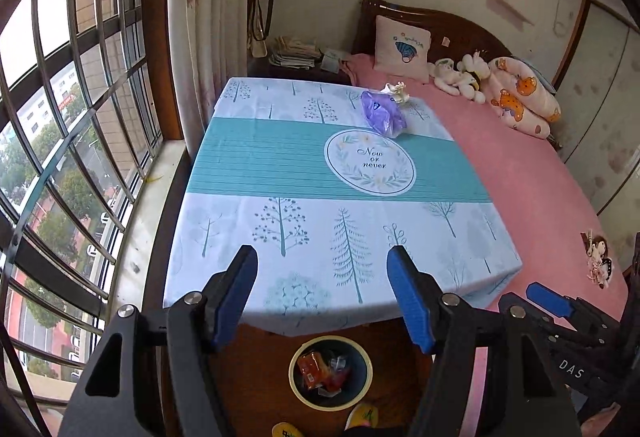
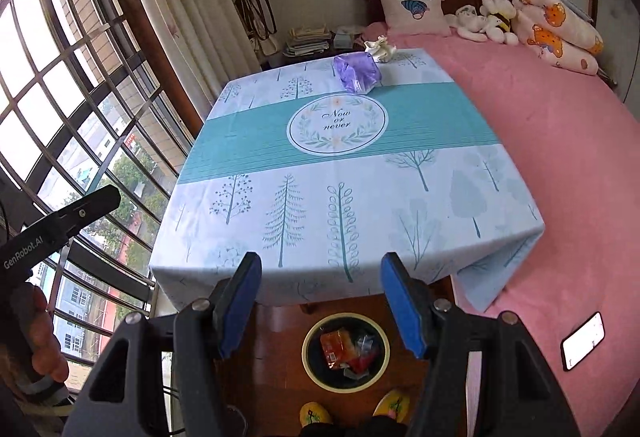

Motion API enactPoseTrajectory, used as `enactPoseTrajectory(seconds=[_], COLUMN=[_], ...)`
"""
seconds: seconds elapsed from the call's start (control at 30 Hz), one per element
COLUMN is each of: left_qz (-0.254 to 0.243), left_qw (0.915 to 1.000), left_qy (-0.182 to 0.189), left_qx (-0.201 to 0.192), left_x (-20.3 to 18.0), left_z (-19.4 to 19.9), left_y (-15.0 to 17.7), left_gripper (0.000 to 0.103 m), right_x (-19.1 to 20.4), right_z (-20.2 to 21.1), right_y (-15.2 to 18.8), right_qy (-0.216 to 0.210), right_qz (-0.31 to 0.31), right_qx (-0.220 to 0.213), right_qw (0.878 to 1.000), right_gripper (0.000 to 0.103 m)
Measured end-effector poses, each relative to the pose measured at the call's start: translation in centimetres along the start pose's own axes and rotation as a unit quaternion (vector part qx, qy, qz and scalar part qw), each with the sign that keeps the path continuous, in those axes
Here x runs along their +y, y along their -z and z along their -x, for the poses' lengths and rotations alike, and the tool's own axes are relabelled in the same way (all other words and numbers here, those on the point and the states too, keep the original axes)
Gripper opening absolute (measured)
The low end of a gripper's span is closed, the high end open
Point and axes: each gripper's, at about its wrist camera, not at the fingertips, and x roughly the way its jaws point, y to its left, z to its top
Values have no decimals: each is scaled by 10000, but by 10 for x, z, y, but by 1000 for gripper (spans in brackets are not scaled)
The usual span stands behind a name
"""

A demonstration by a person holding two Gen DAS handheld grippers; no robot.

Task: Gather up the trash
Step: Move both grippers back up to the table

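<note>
Both claws, left (image 1: 322, 301) and right (image 2: 320, 297), are hanging released and empty above the bin (image 2: 346, 351), already holding wrappers. Remaining trash, purple bag (image 1: 382, 113) and white wad (image 1: 395, 92), is sitting at the surface's (image 1: 260, 237) far edge, upper centre.

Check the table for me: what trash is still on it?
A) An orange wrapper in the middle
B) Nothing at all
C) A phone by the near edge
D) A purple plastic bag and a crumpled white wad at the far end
D: the purple plastic bag and the crumpled white wad lie together at the far end of the table; orange wrappers are already in the bin.
</note>
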Motion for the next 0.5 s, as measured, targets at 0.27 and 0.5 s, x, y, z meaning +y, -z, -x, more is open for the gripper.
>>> enactPoseTrajectory(seconds=[0.27, 0.5], left_qz=[46, 383], left_qw=[9997, 9962], left_qy=[-256, -751], left_qx=[41, 213], left_x=[-16, -45], left_z=[-43, -121], left_y=[-36, -98], left_gripper=[66, 66], right_x=[-17, -46], right_z=[-45, -116], right_y=[-45, -129], right_qy=[-320, -815], right_qz=[131, 737], right_qx=[3, 80], right_qw=[9994, 9939], right_gripper=[62, 62])
